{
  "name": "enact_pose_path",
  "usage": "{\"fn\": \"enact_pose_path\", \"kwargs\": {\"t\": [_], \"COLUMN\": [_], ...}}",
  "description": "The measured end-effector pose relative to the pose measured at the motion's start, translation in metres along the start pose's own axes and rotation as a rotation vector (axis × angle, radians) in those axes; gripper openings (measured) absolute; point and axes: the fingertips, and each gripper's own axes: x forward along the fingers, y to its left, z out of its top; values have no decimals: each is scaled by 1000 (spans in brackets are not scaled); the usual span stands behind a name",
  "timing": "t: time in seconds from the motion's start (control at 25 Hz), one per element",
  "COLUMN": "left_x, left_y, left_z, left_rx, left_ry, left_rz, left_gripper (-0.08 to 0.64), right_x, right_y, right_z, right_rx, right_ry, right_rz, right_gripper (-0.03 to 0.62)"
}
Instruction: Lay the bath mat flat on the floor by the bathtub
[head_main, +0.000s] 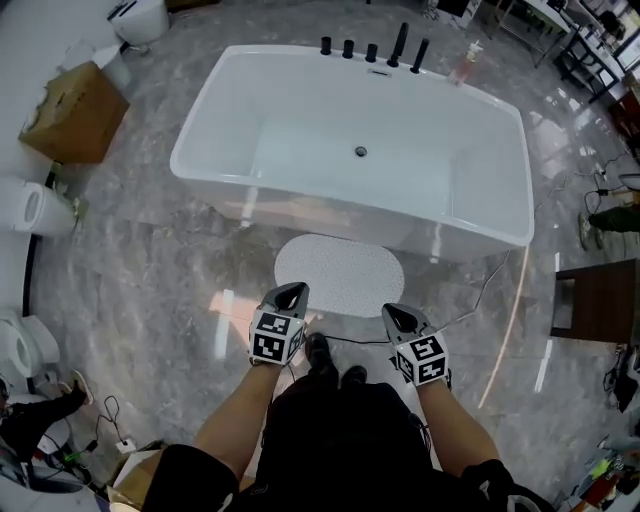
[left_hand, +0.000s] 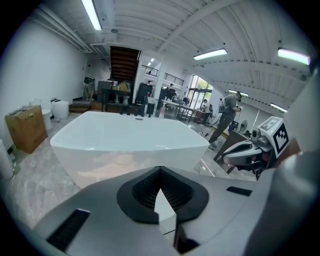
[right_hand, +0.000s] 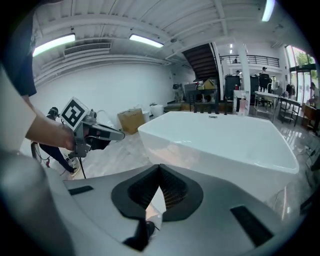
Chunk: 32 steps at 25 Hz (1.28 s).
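**A:** Where did the pale, speckled oval bath mat (head_main: 340, 272) lie?

**B:** Flat on the grey marbled floor (head_main: 150, 290), with its far edge just beside the near wall of the white rectangular bathtub (head_main: 230, 110). It sat roughly at the middle of that long side.

**A:** And the claws?

**B:** In the head view, the grey left claw (head_main: 290, 296) showed over the mat's near left edge. The grey right claw (head_main: 400, 318) showed just off its near right edge. Both were held up in the air, apart from the mat, pointing forward and down towards the tub.

**A:** Was either one pinching anything?

**B:** No. In its own view, the left claw's ribbed black pads were pressed together at the tips, with nothing caught between them. The right claw looked the same in the right gripper view.

**A:** So the mat was free of both?

**B:** Yes, it rested on the floor by itself, with no fold that I could see. The person's dark shoes (head_main: 318, 350) stood just short of its near edge, between the two claws.

**A:** Anything else around?

**B:** A row of black taps (head_main: 372, 48) stood on the tub's far rim. A brown cardboard box (head_main: 72, 112) sat well off to the left.
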Motion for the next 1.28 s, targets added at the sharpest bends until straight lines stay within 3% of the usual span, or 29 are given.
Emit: {"fn": "enact_pose_path", "kwargs": {"t": [0.12, 0.32, 0.48, 0.84, 1.28], "left_x": [-16, -34, -48, -88, -101], "left_y": [-10, -21, -28, -38, -93], "left_z": [27, 66, 98, 138, 203], "left_rx": [-9, 58, 88, 88, 95], "left_ry": [-33, -88, -140, -233, -346], "left_rz": [-24, -44, -57, -8, 60], "left_gripper": [11, 11, 11, 11, 11], "right_x": [-18, -44, -67, -99, -164], "right_y": [7, 17, 14, 13, -44], "right_z": [21, 57, 83, 132, 198], "right_rx": [2, -16, 23, -28, -71], "right_ry": [-31, -103, -169, -270, -418], "right_rz": [-16, -51, -79, -38, -12], "right_gripper": [17, 17, 17, 17, 17]}}
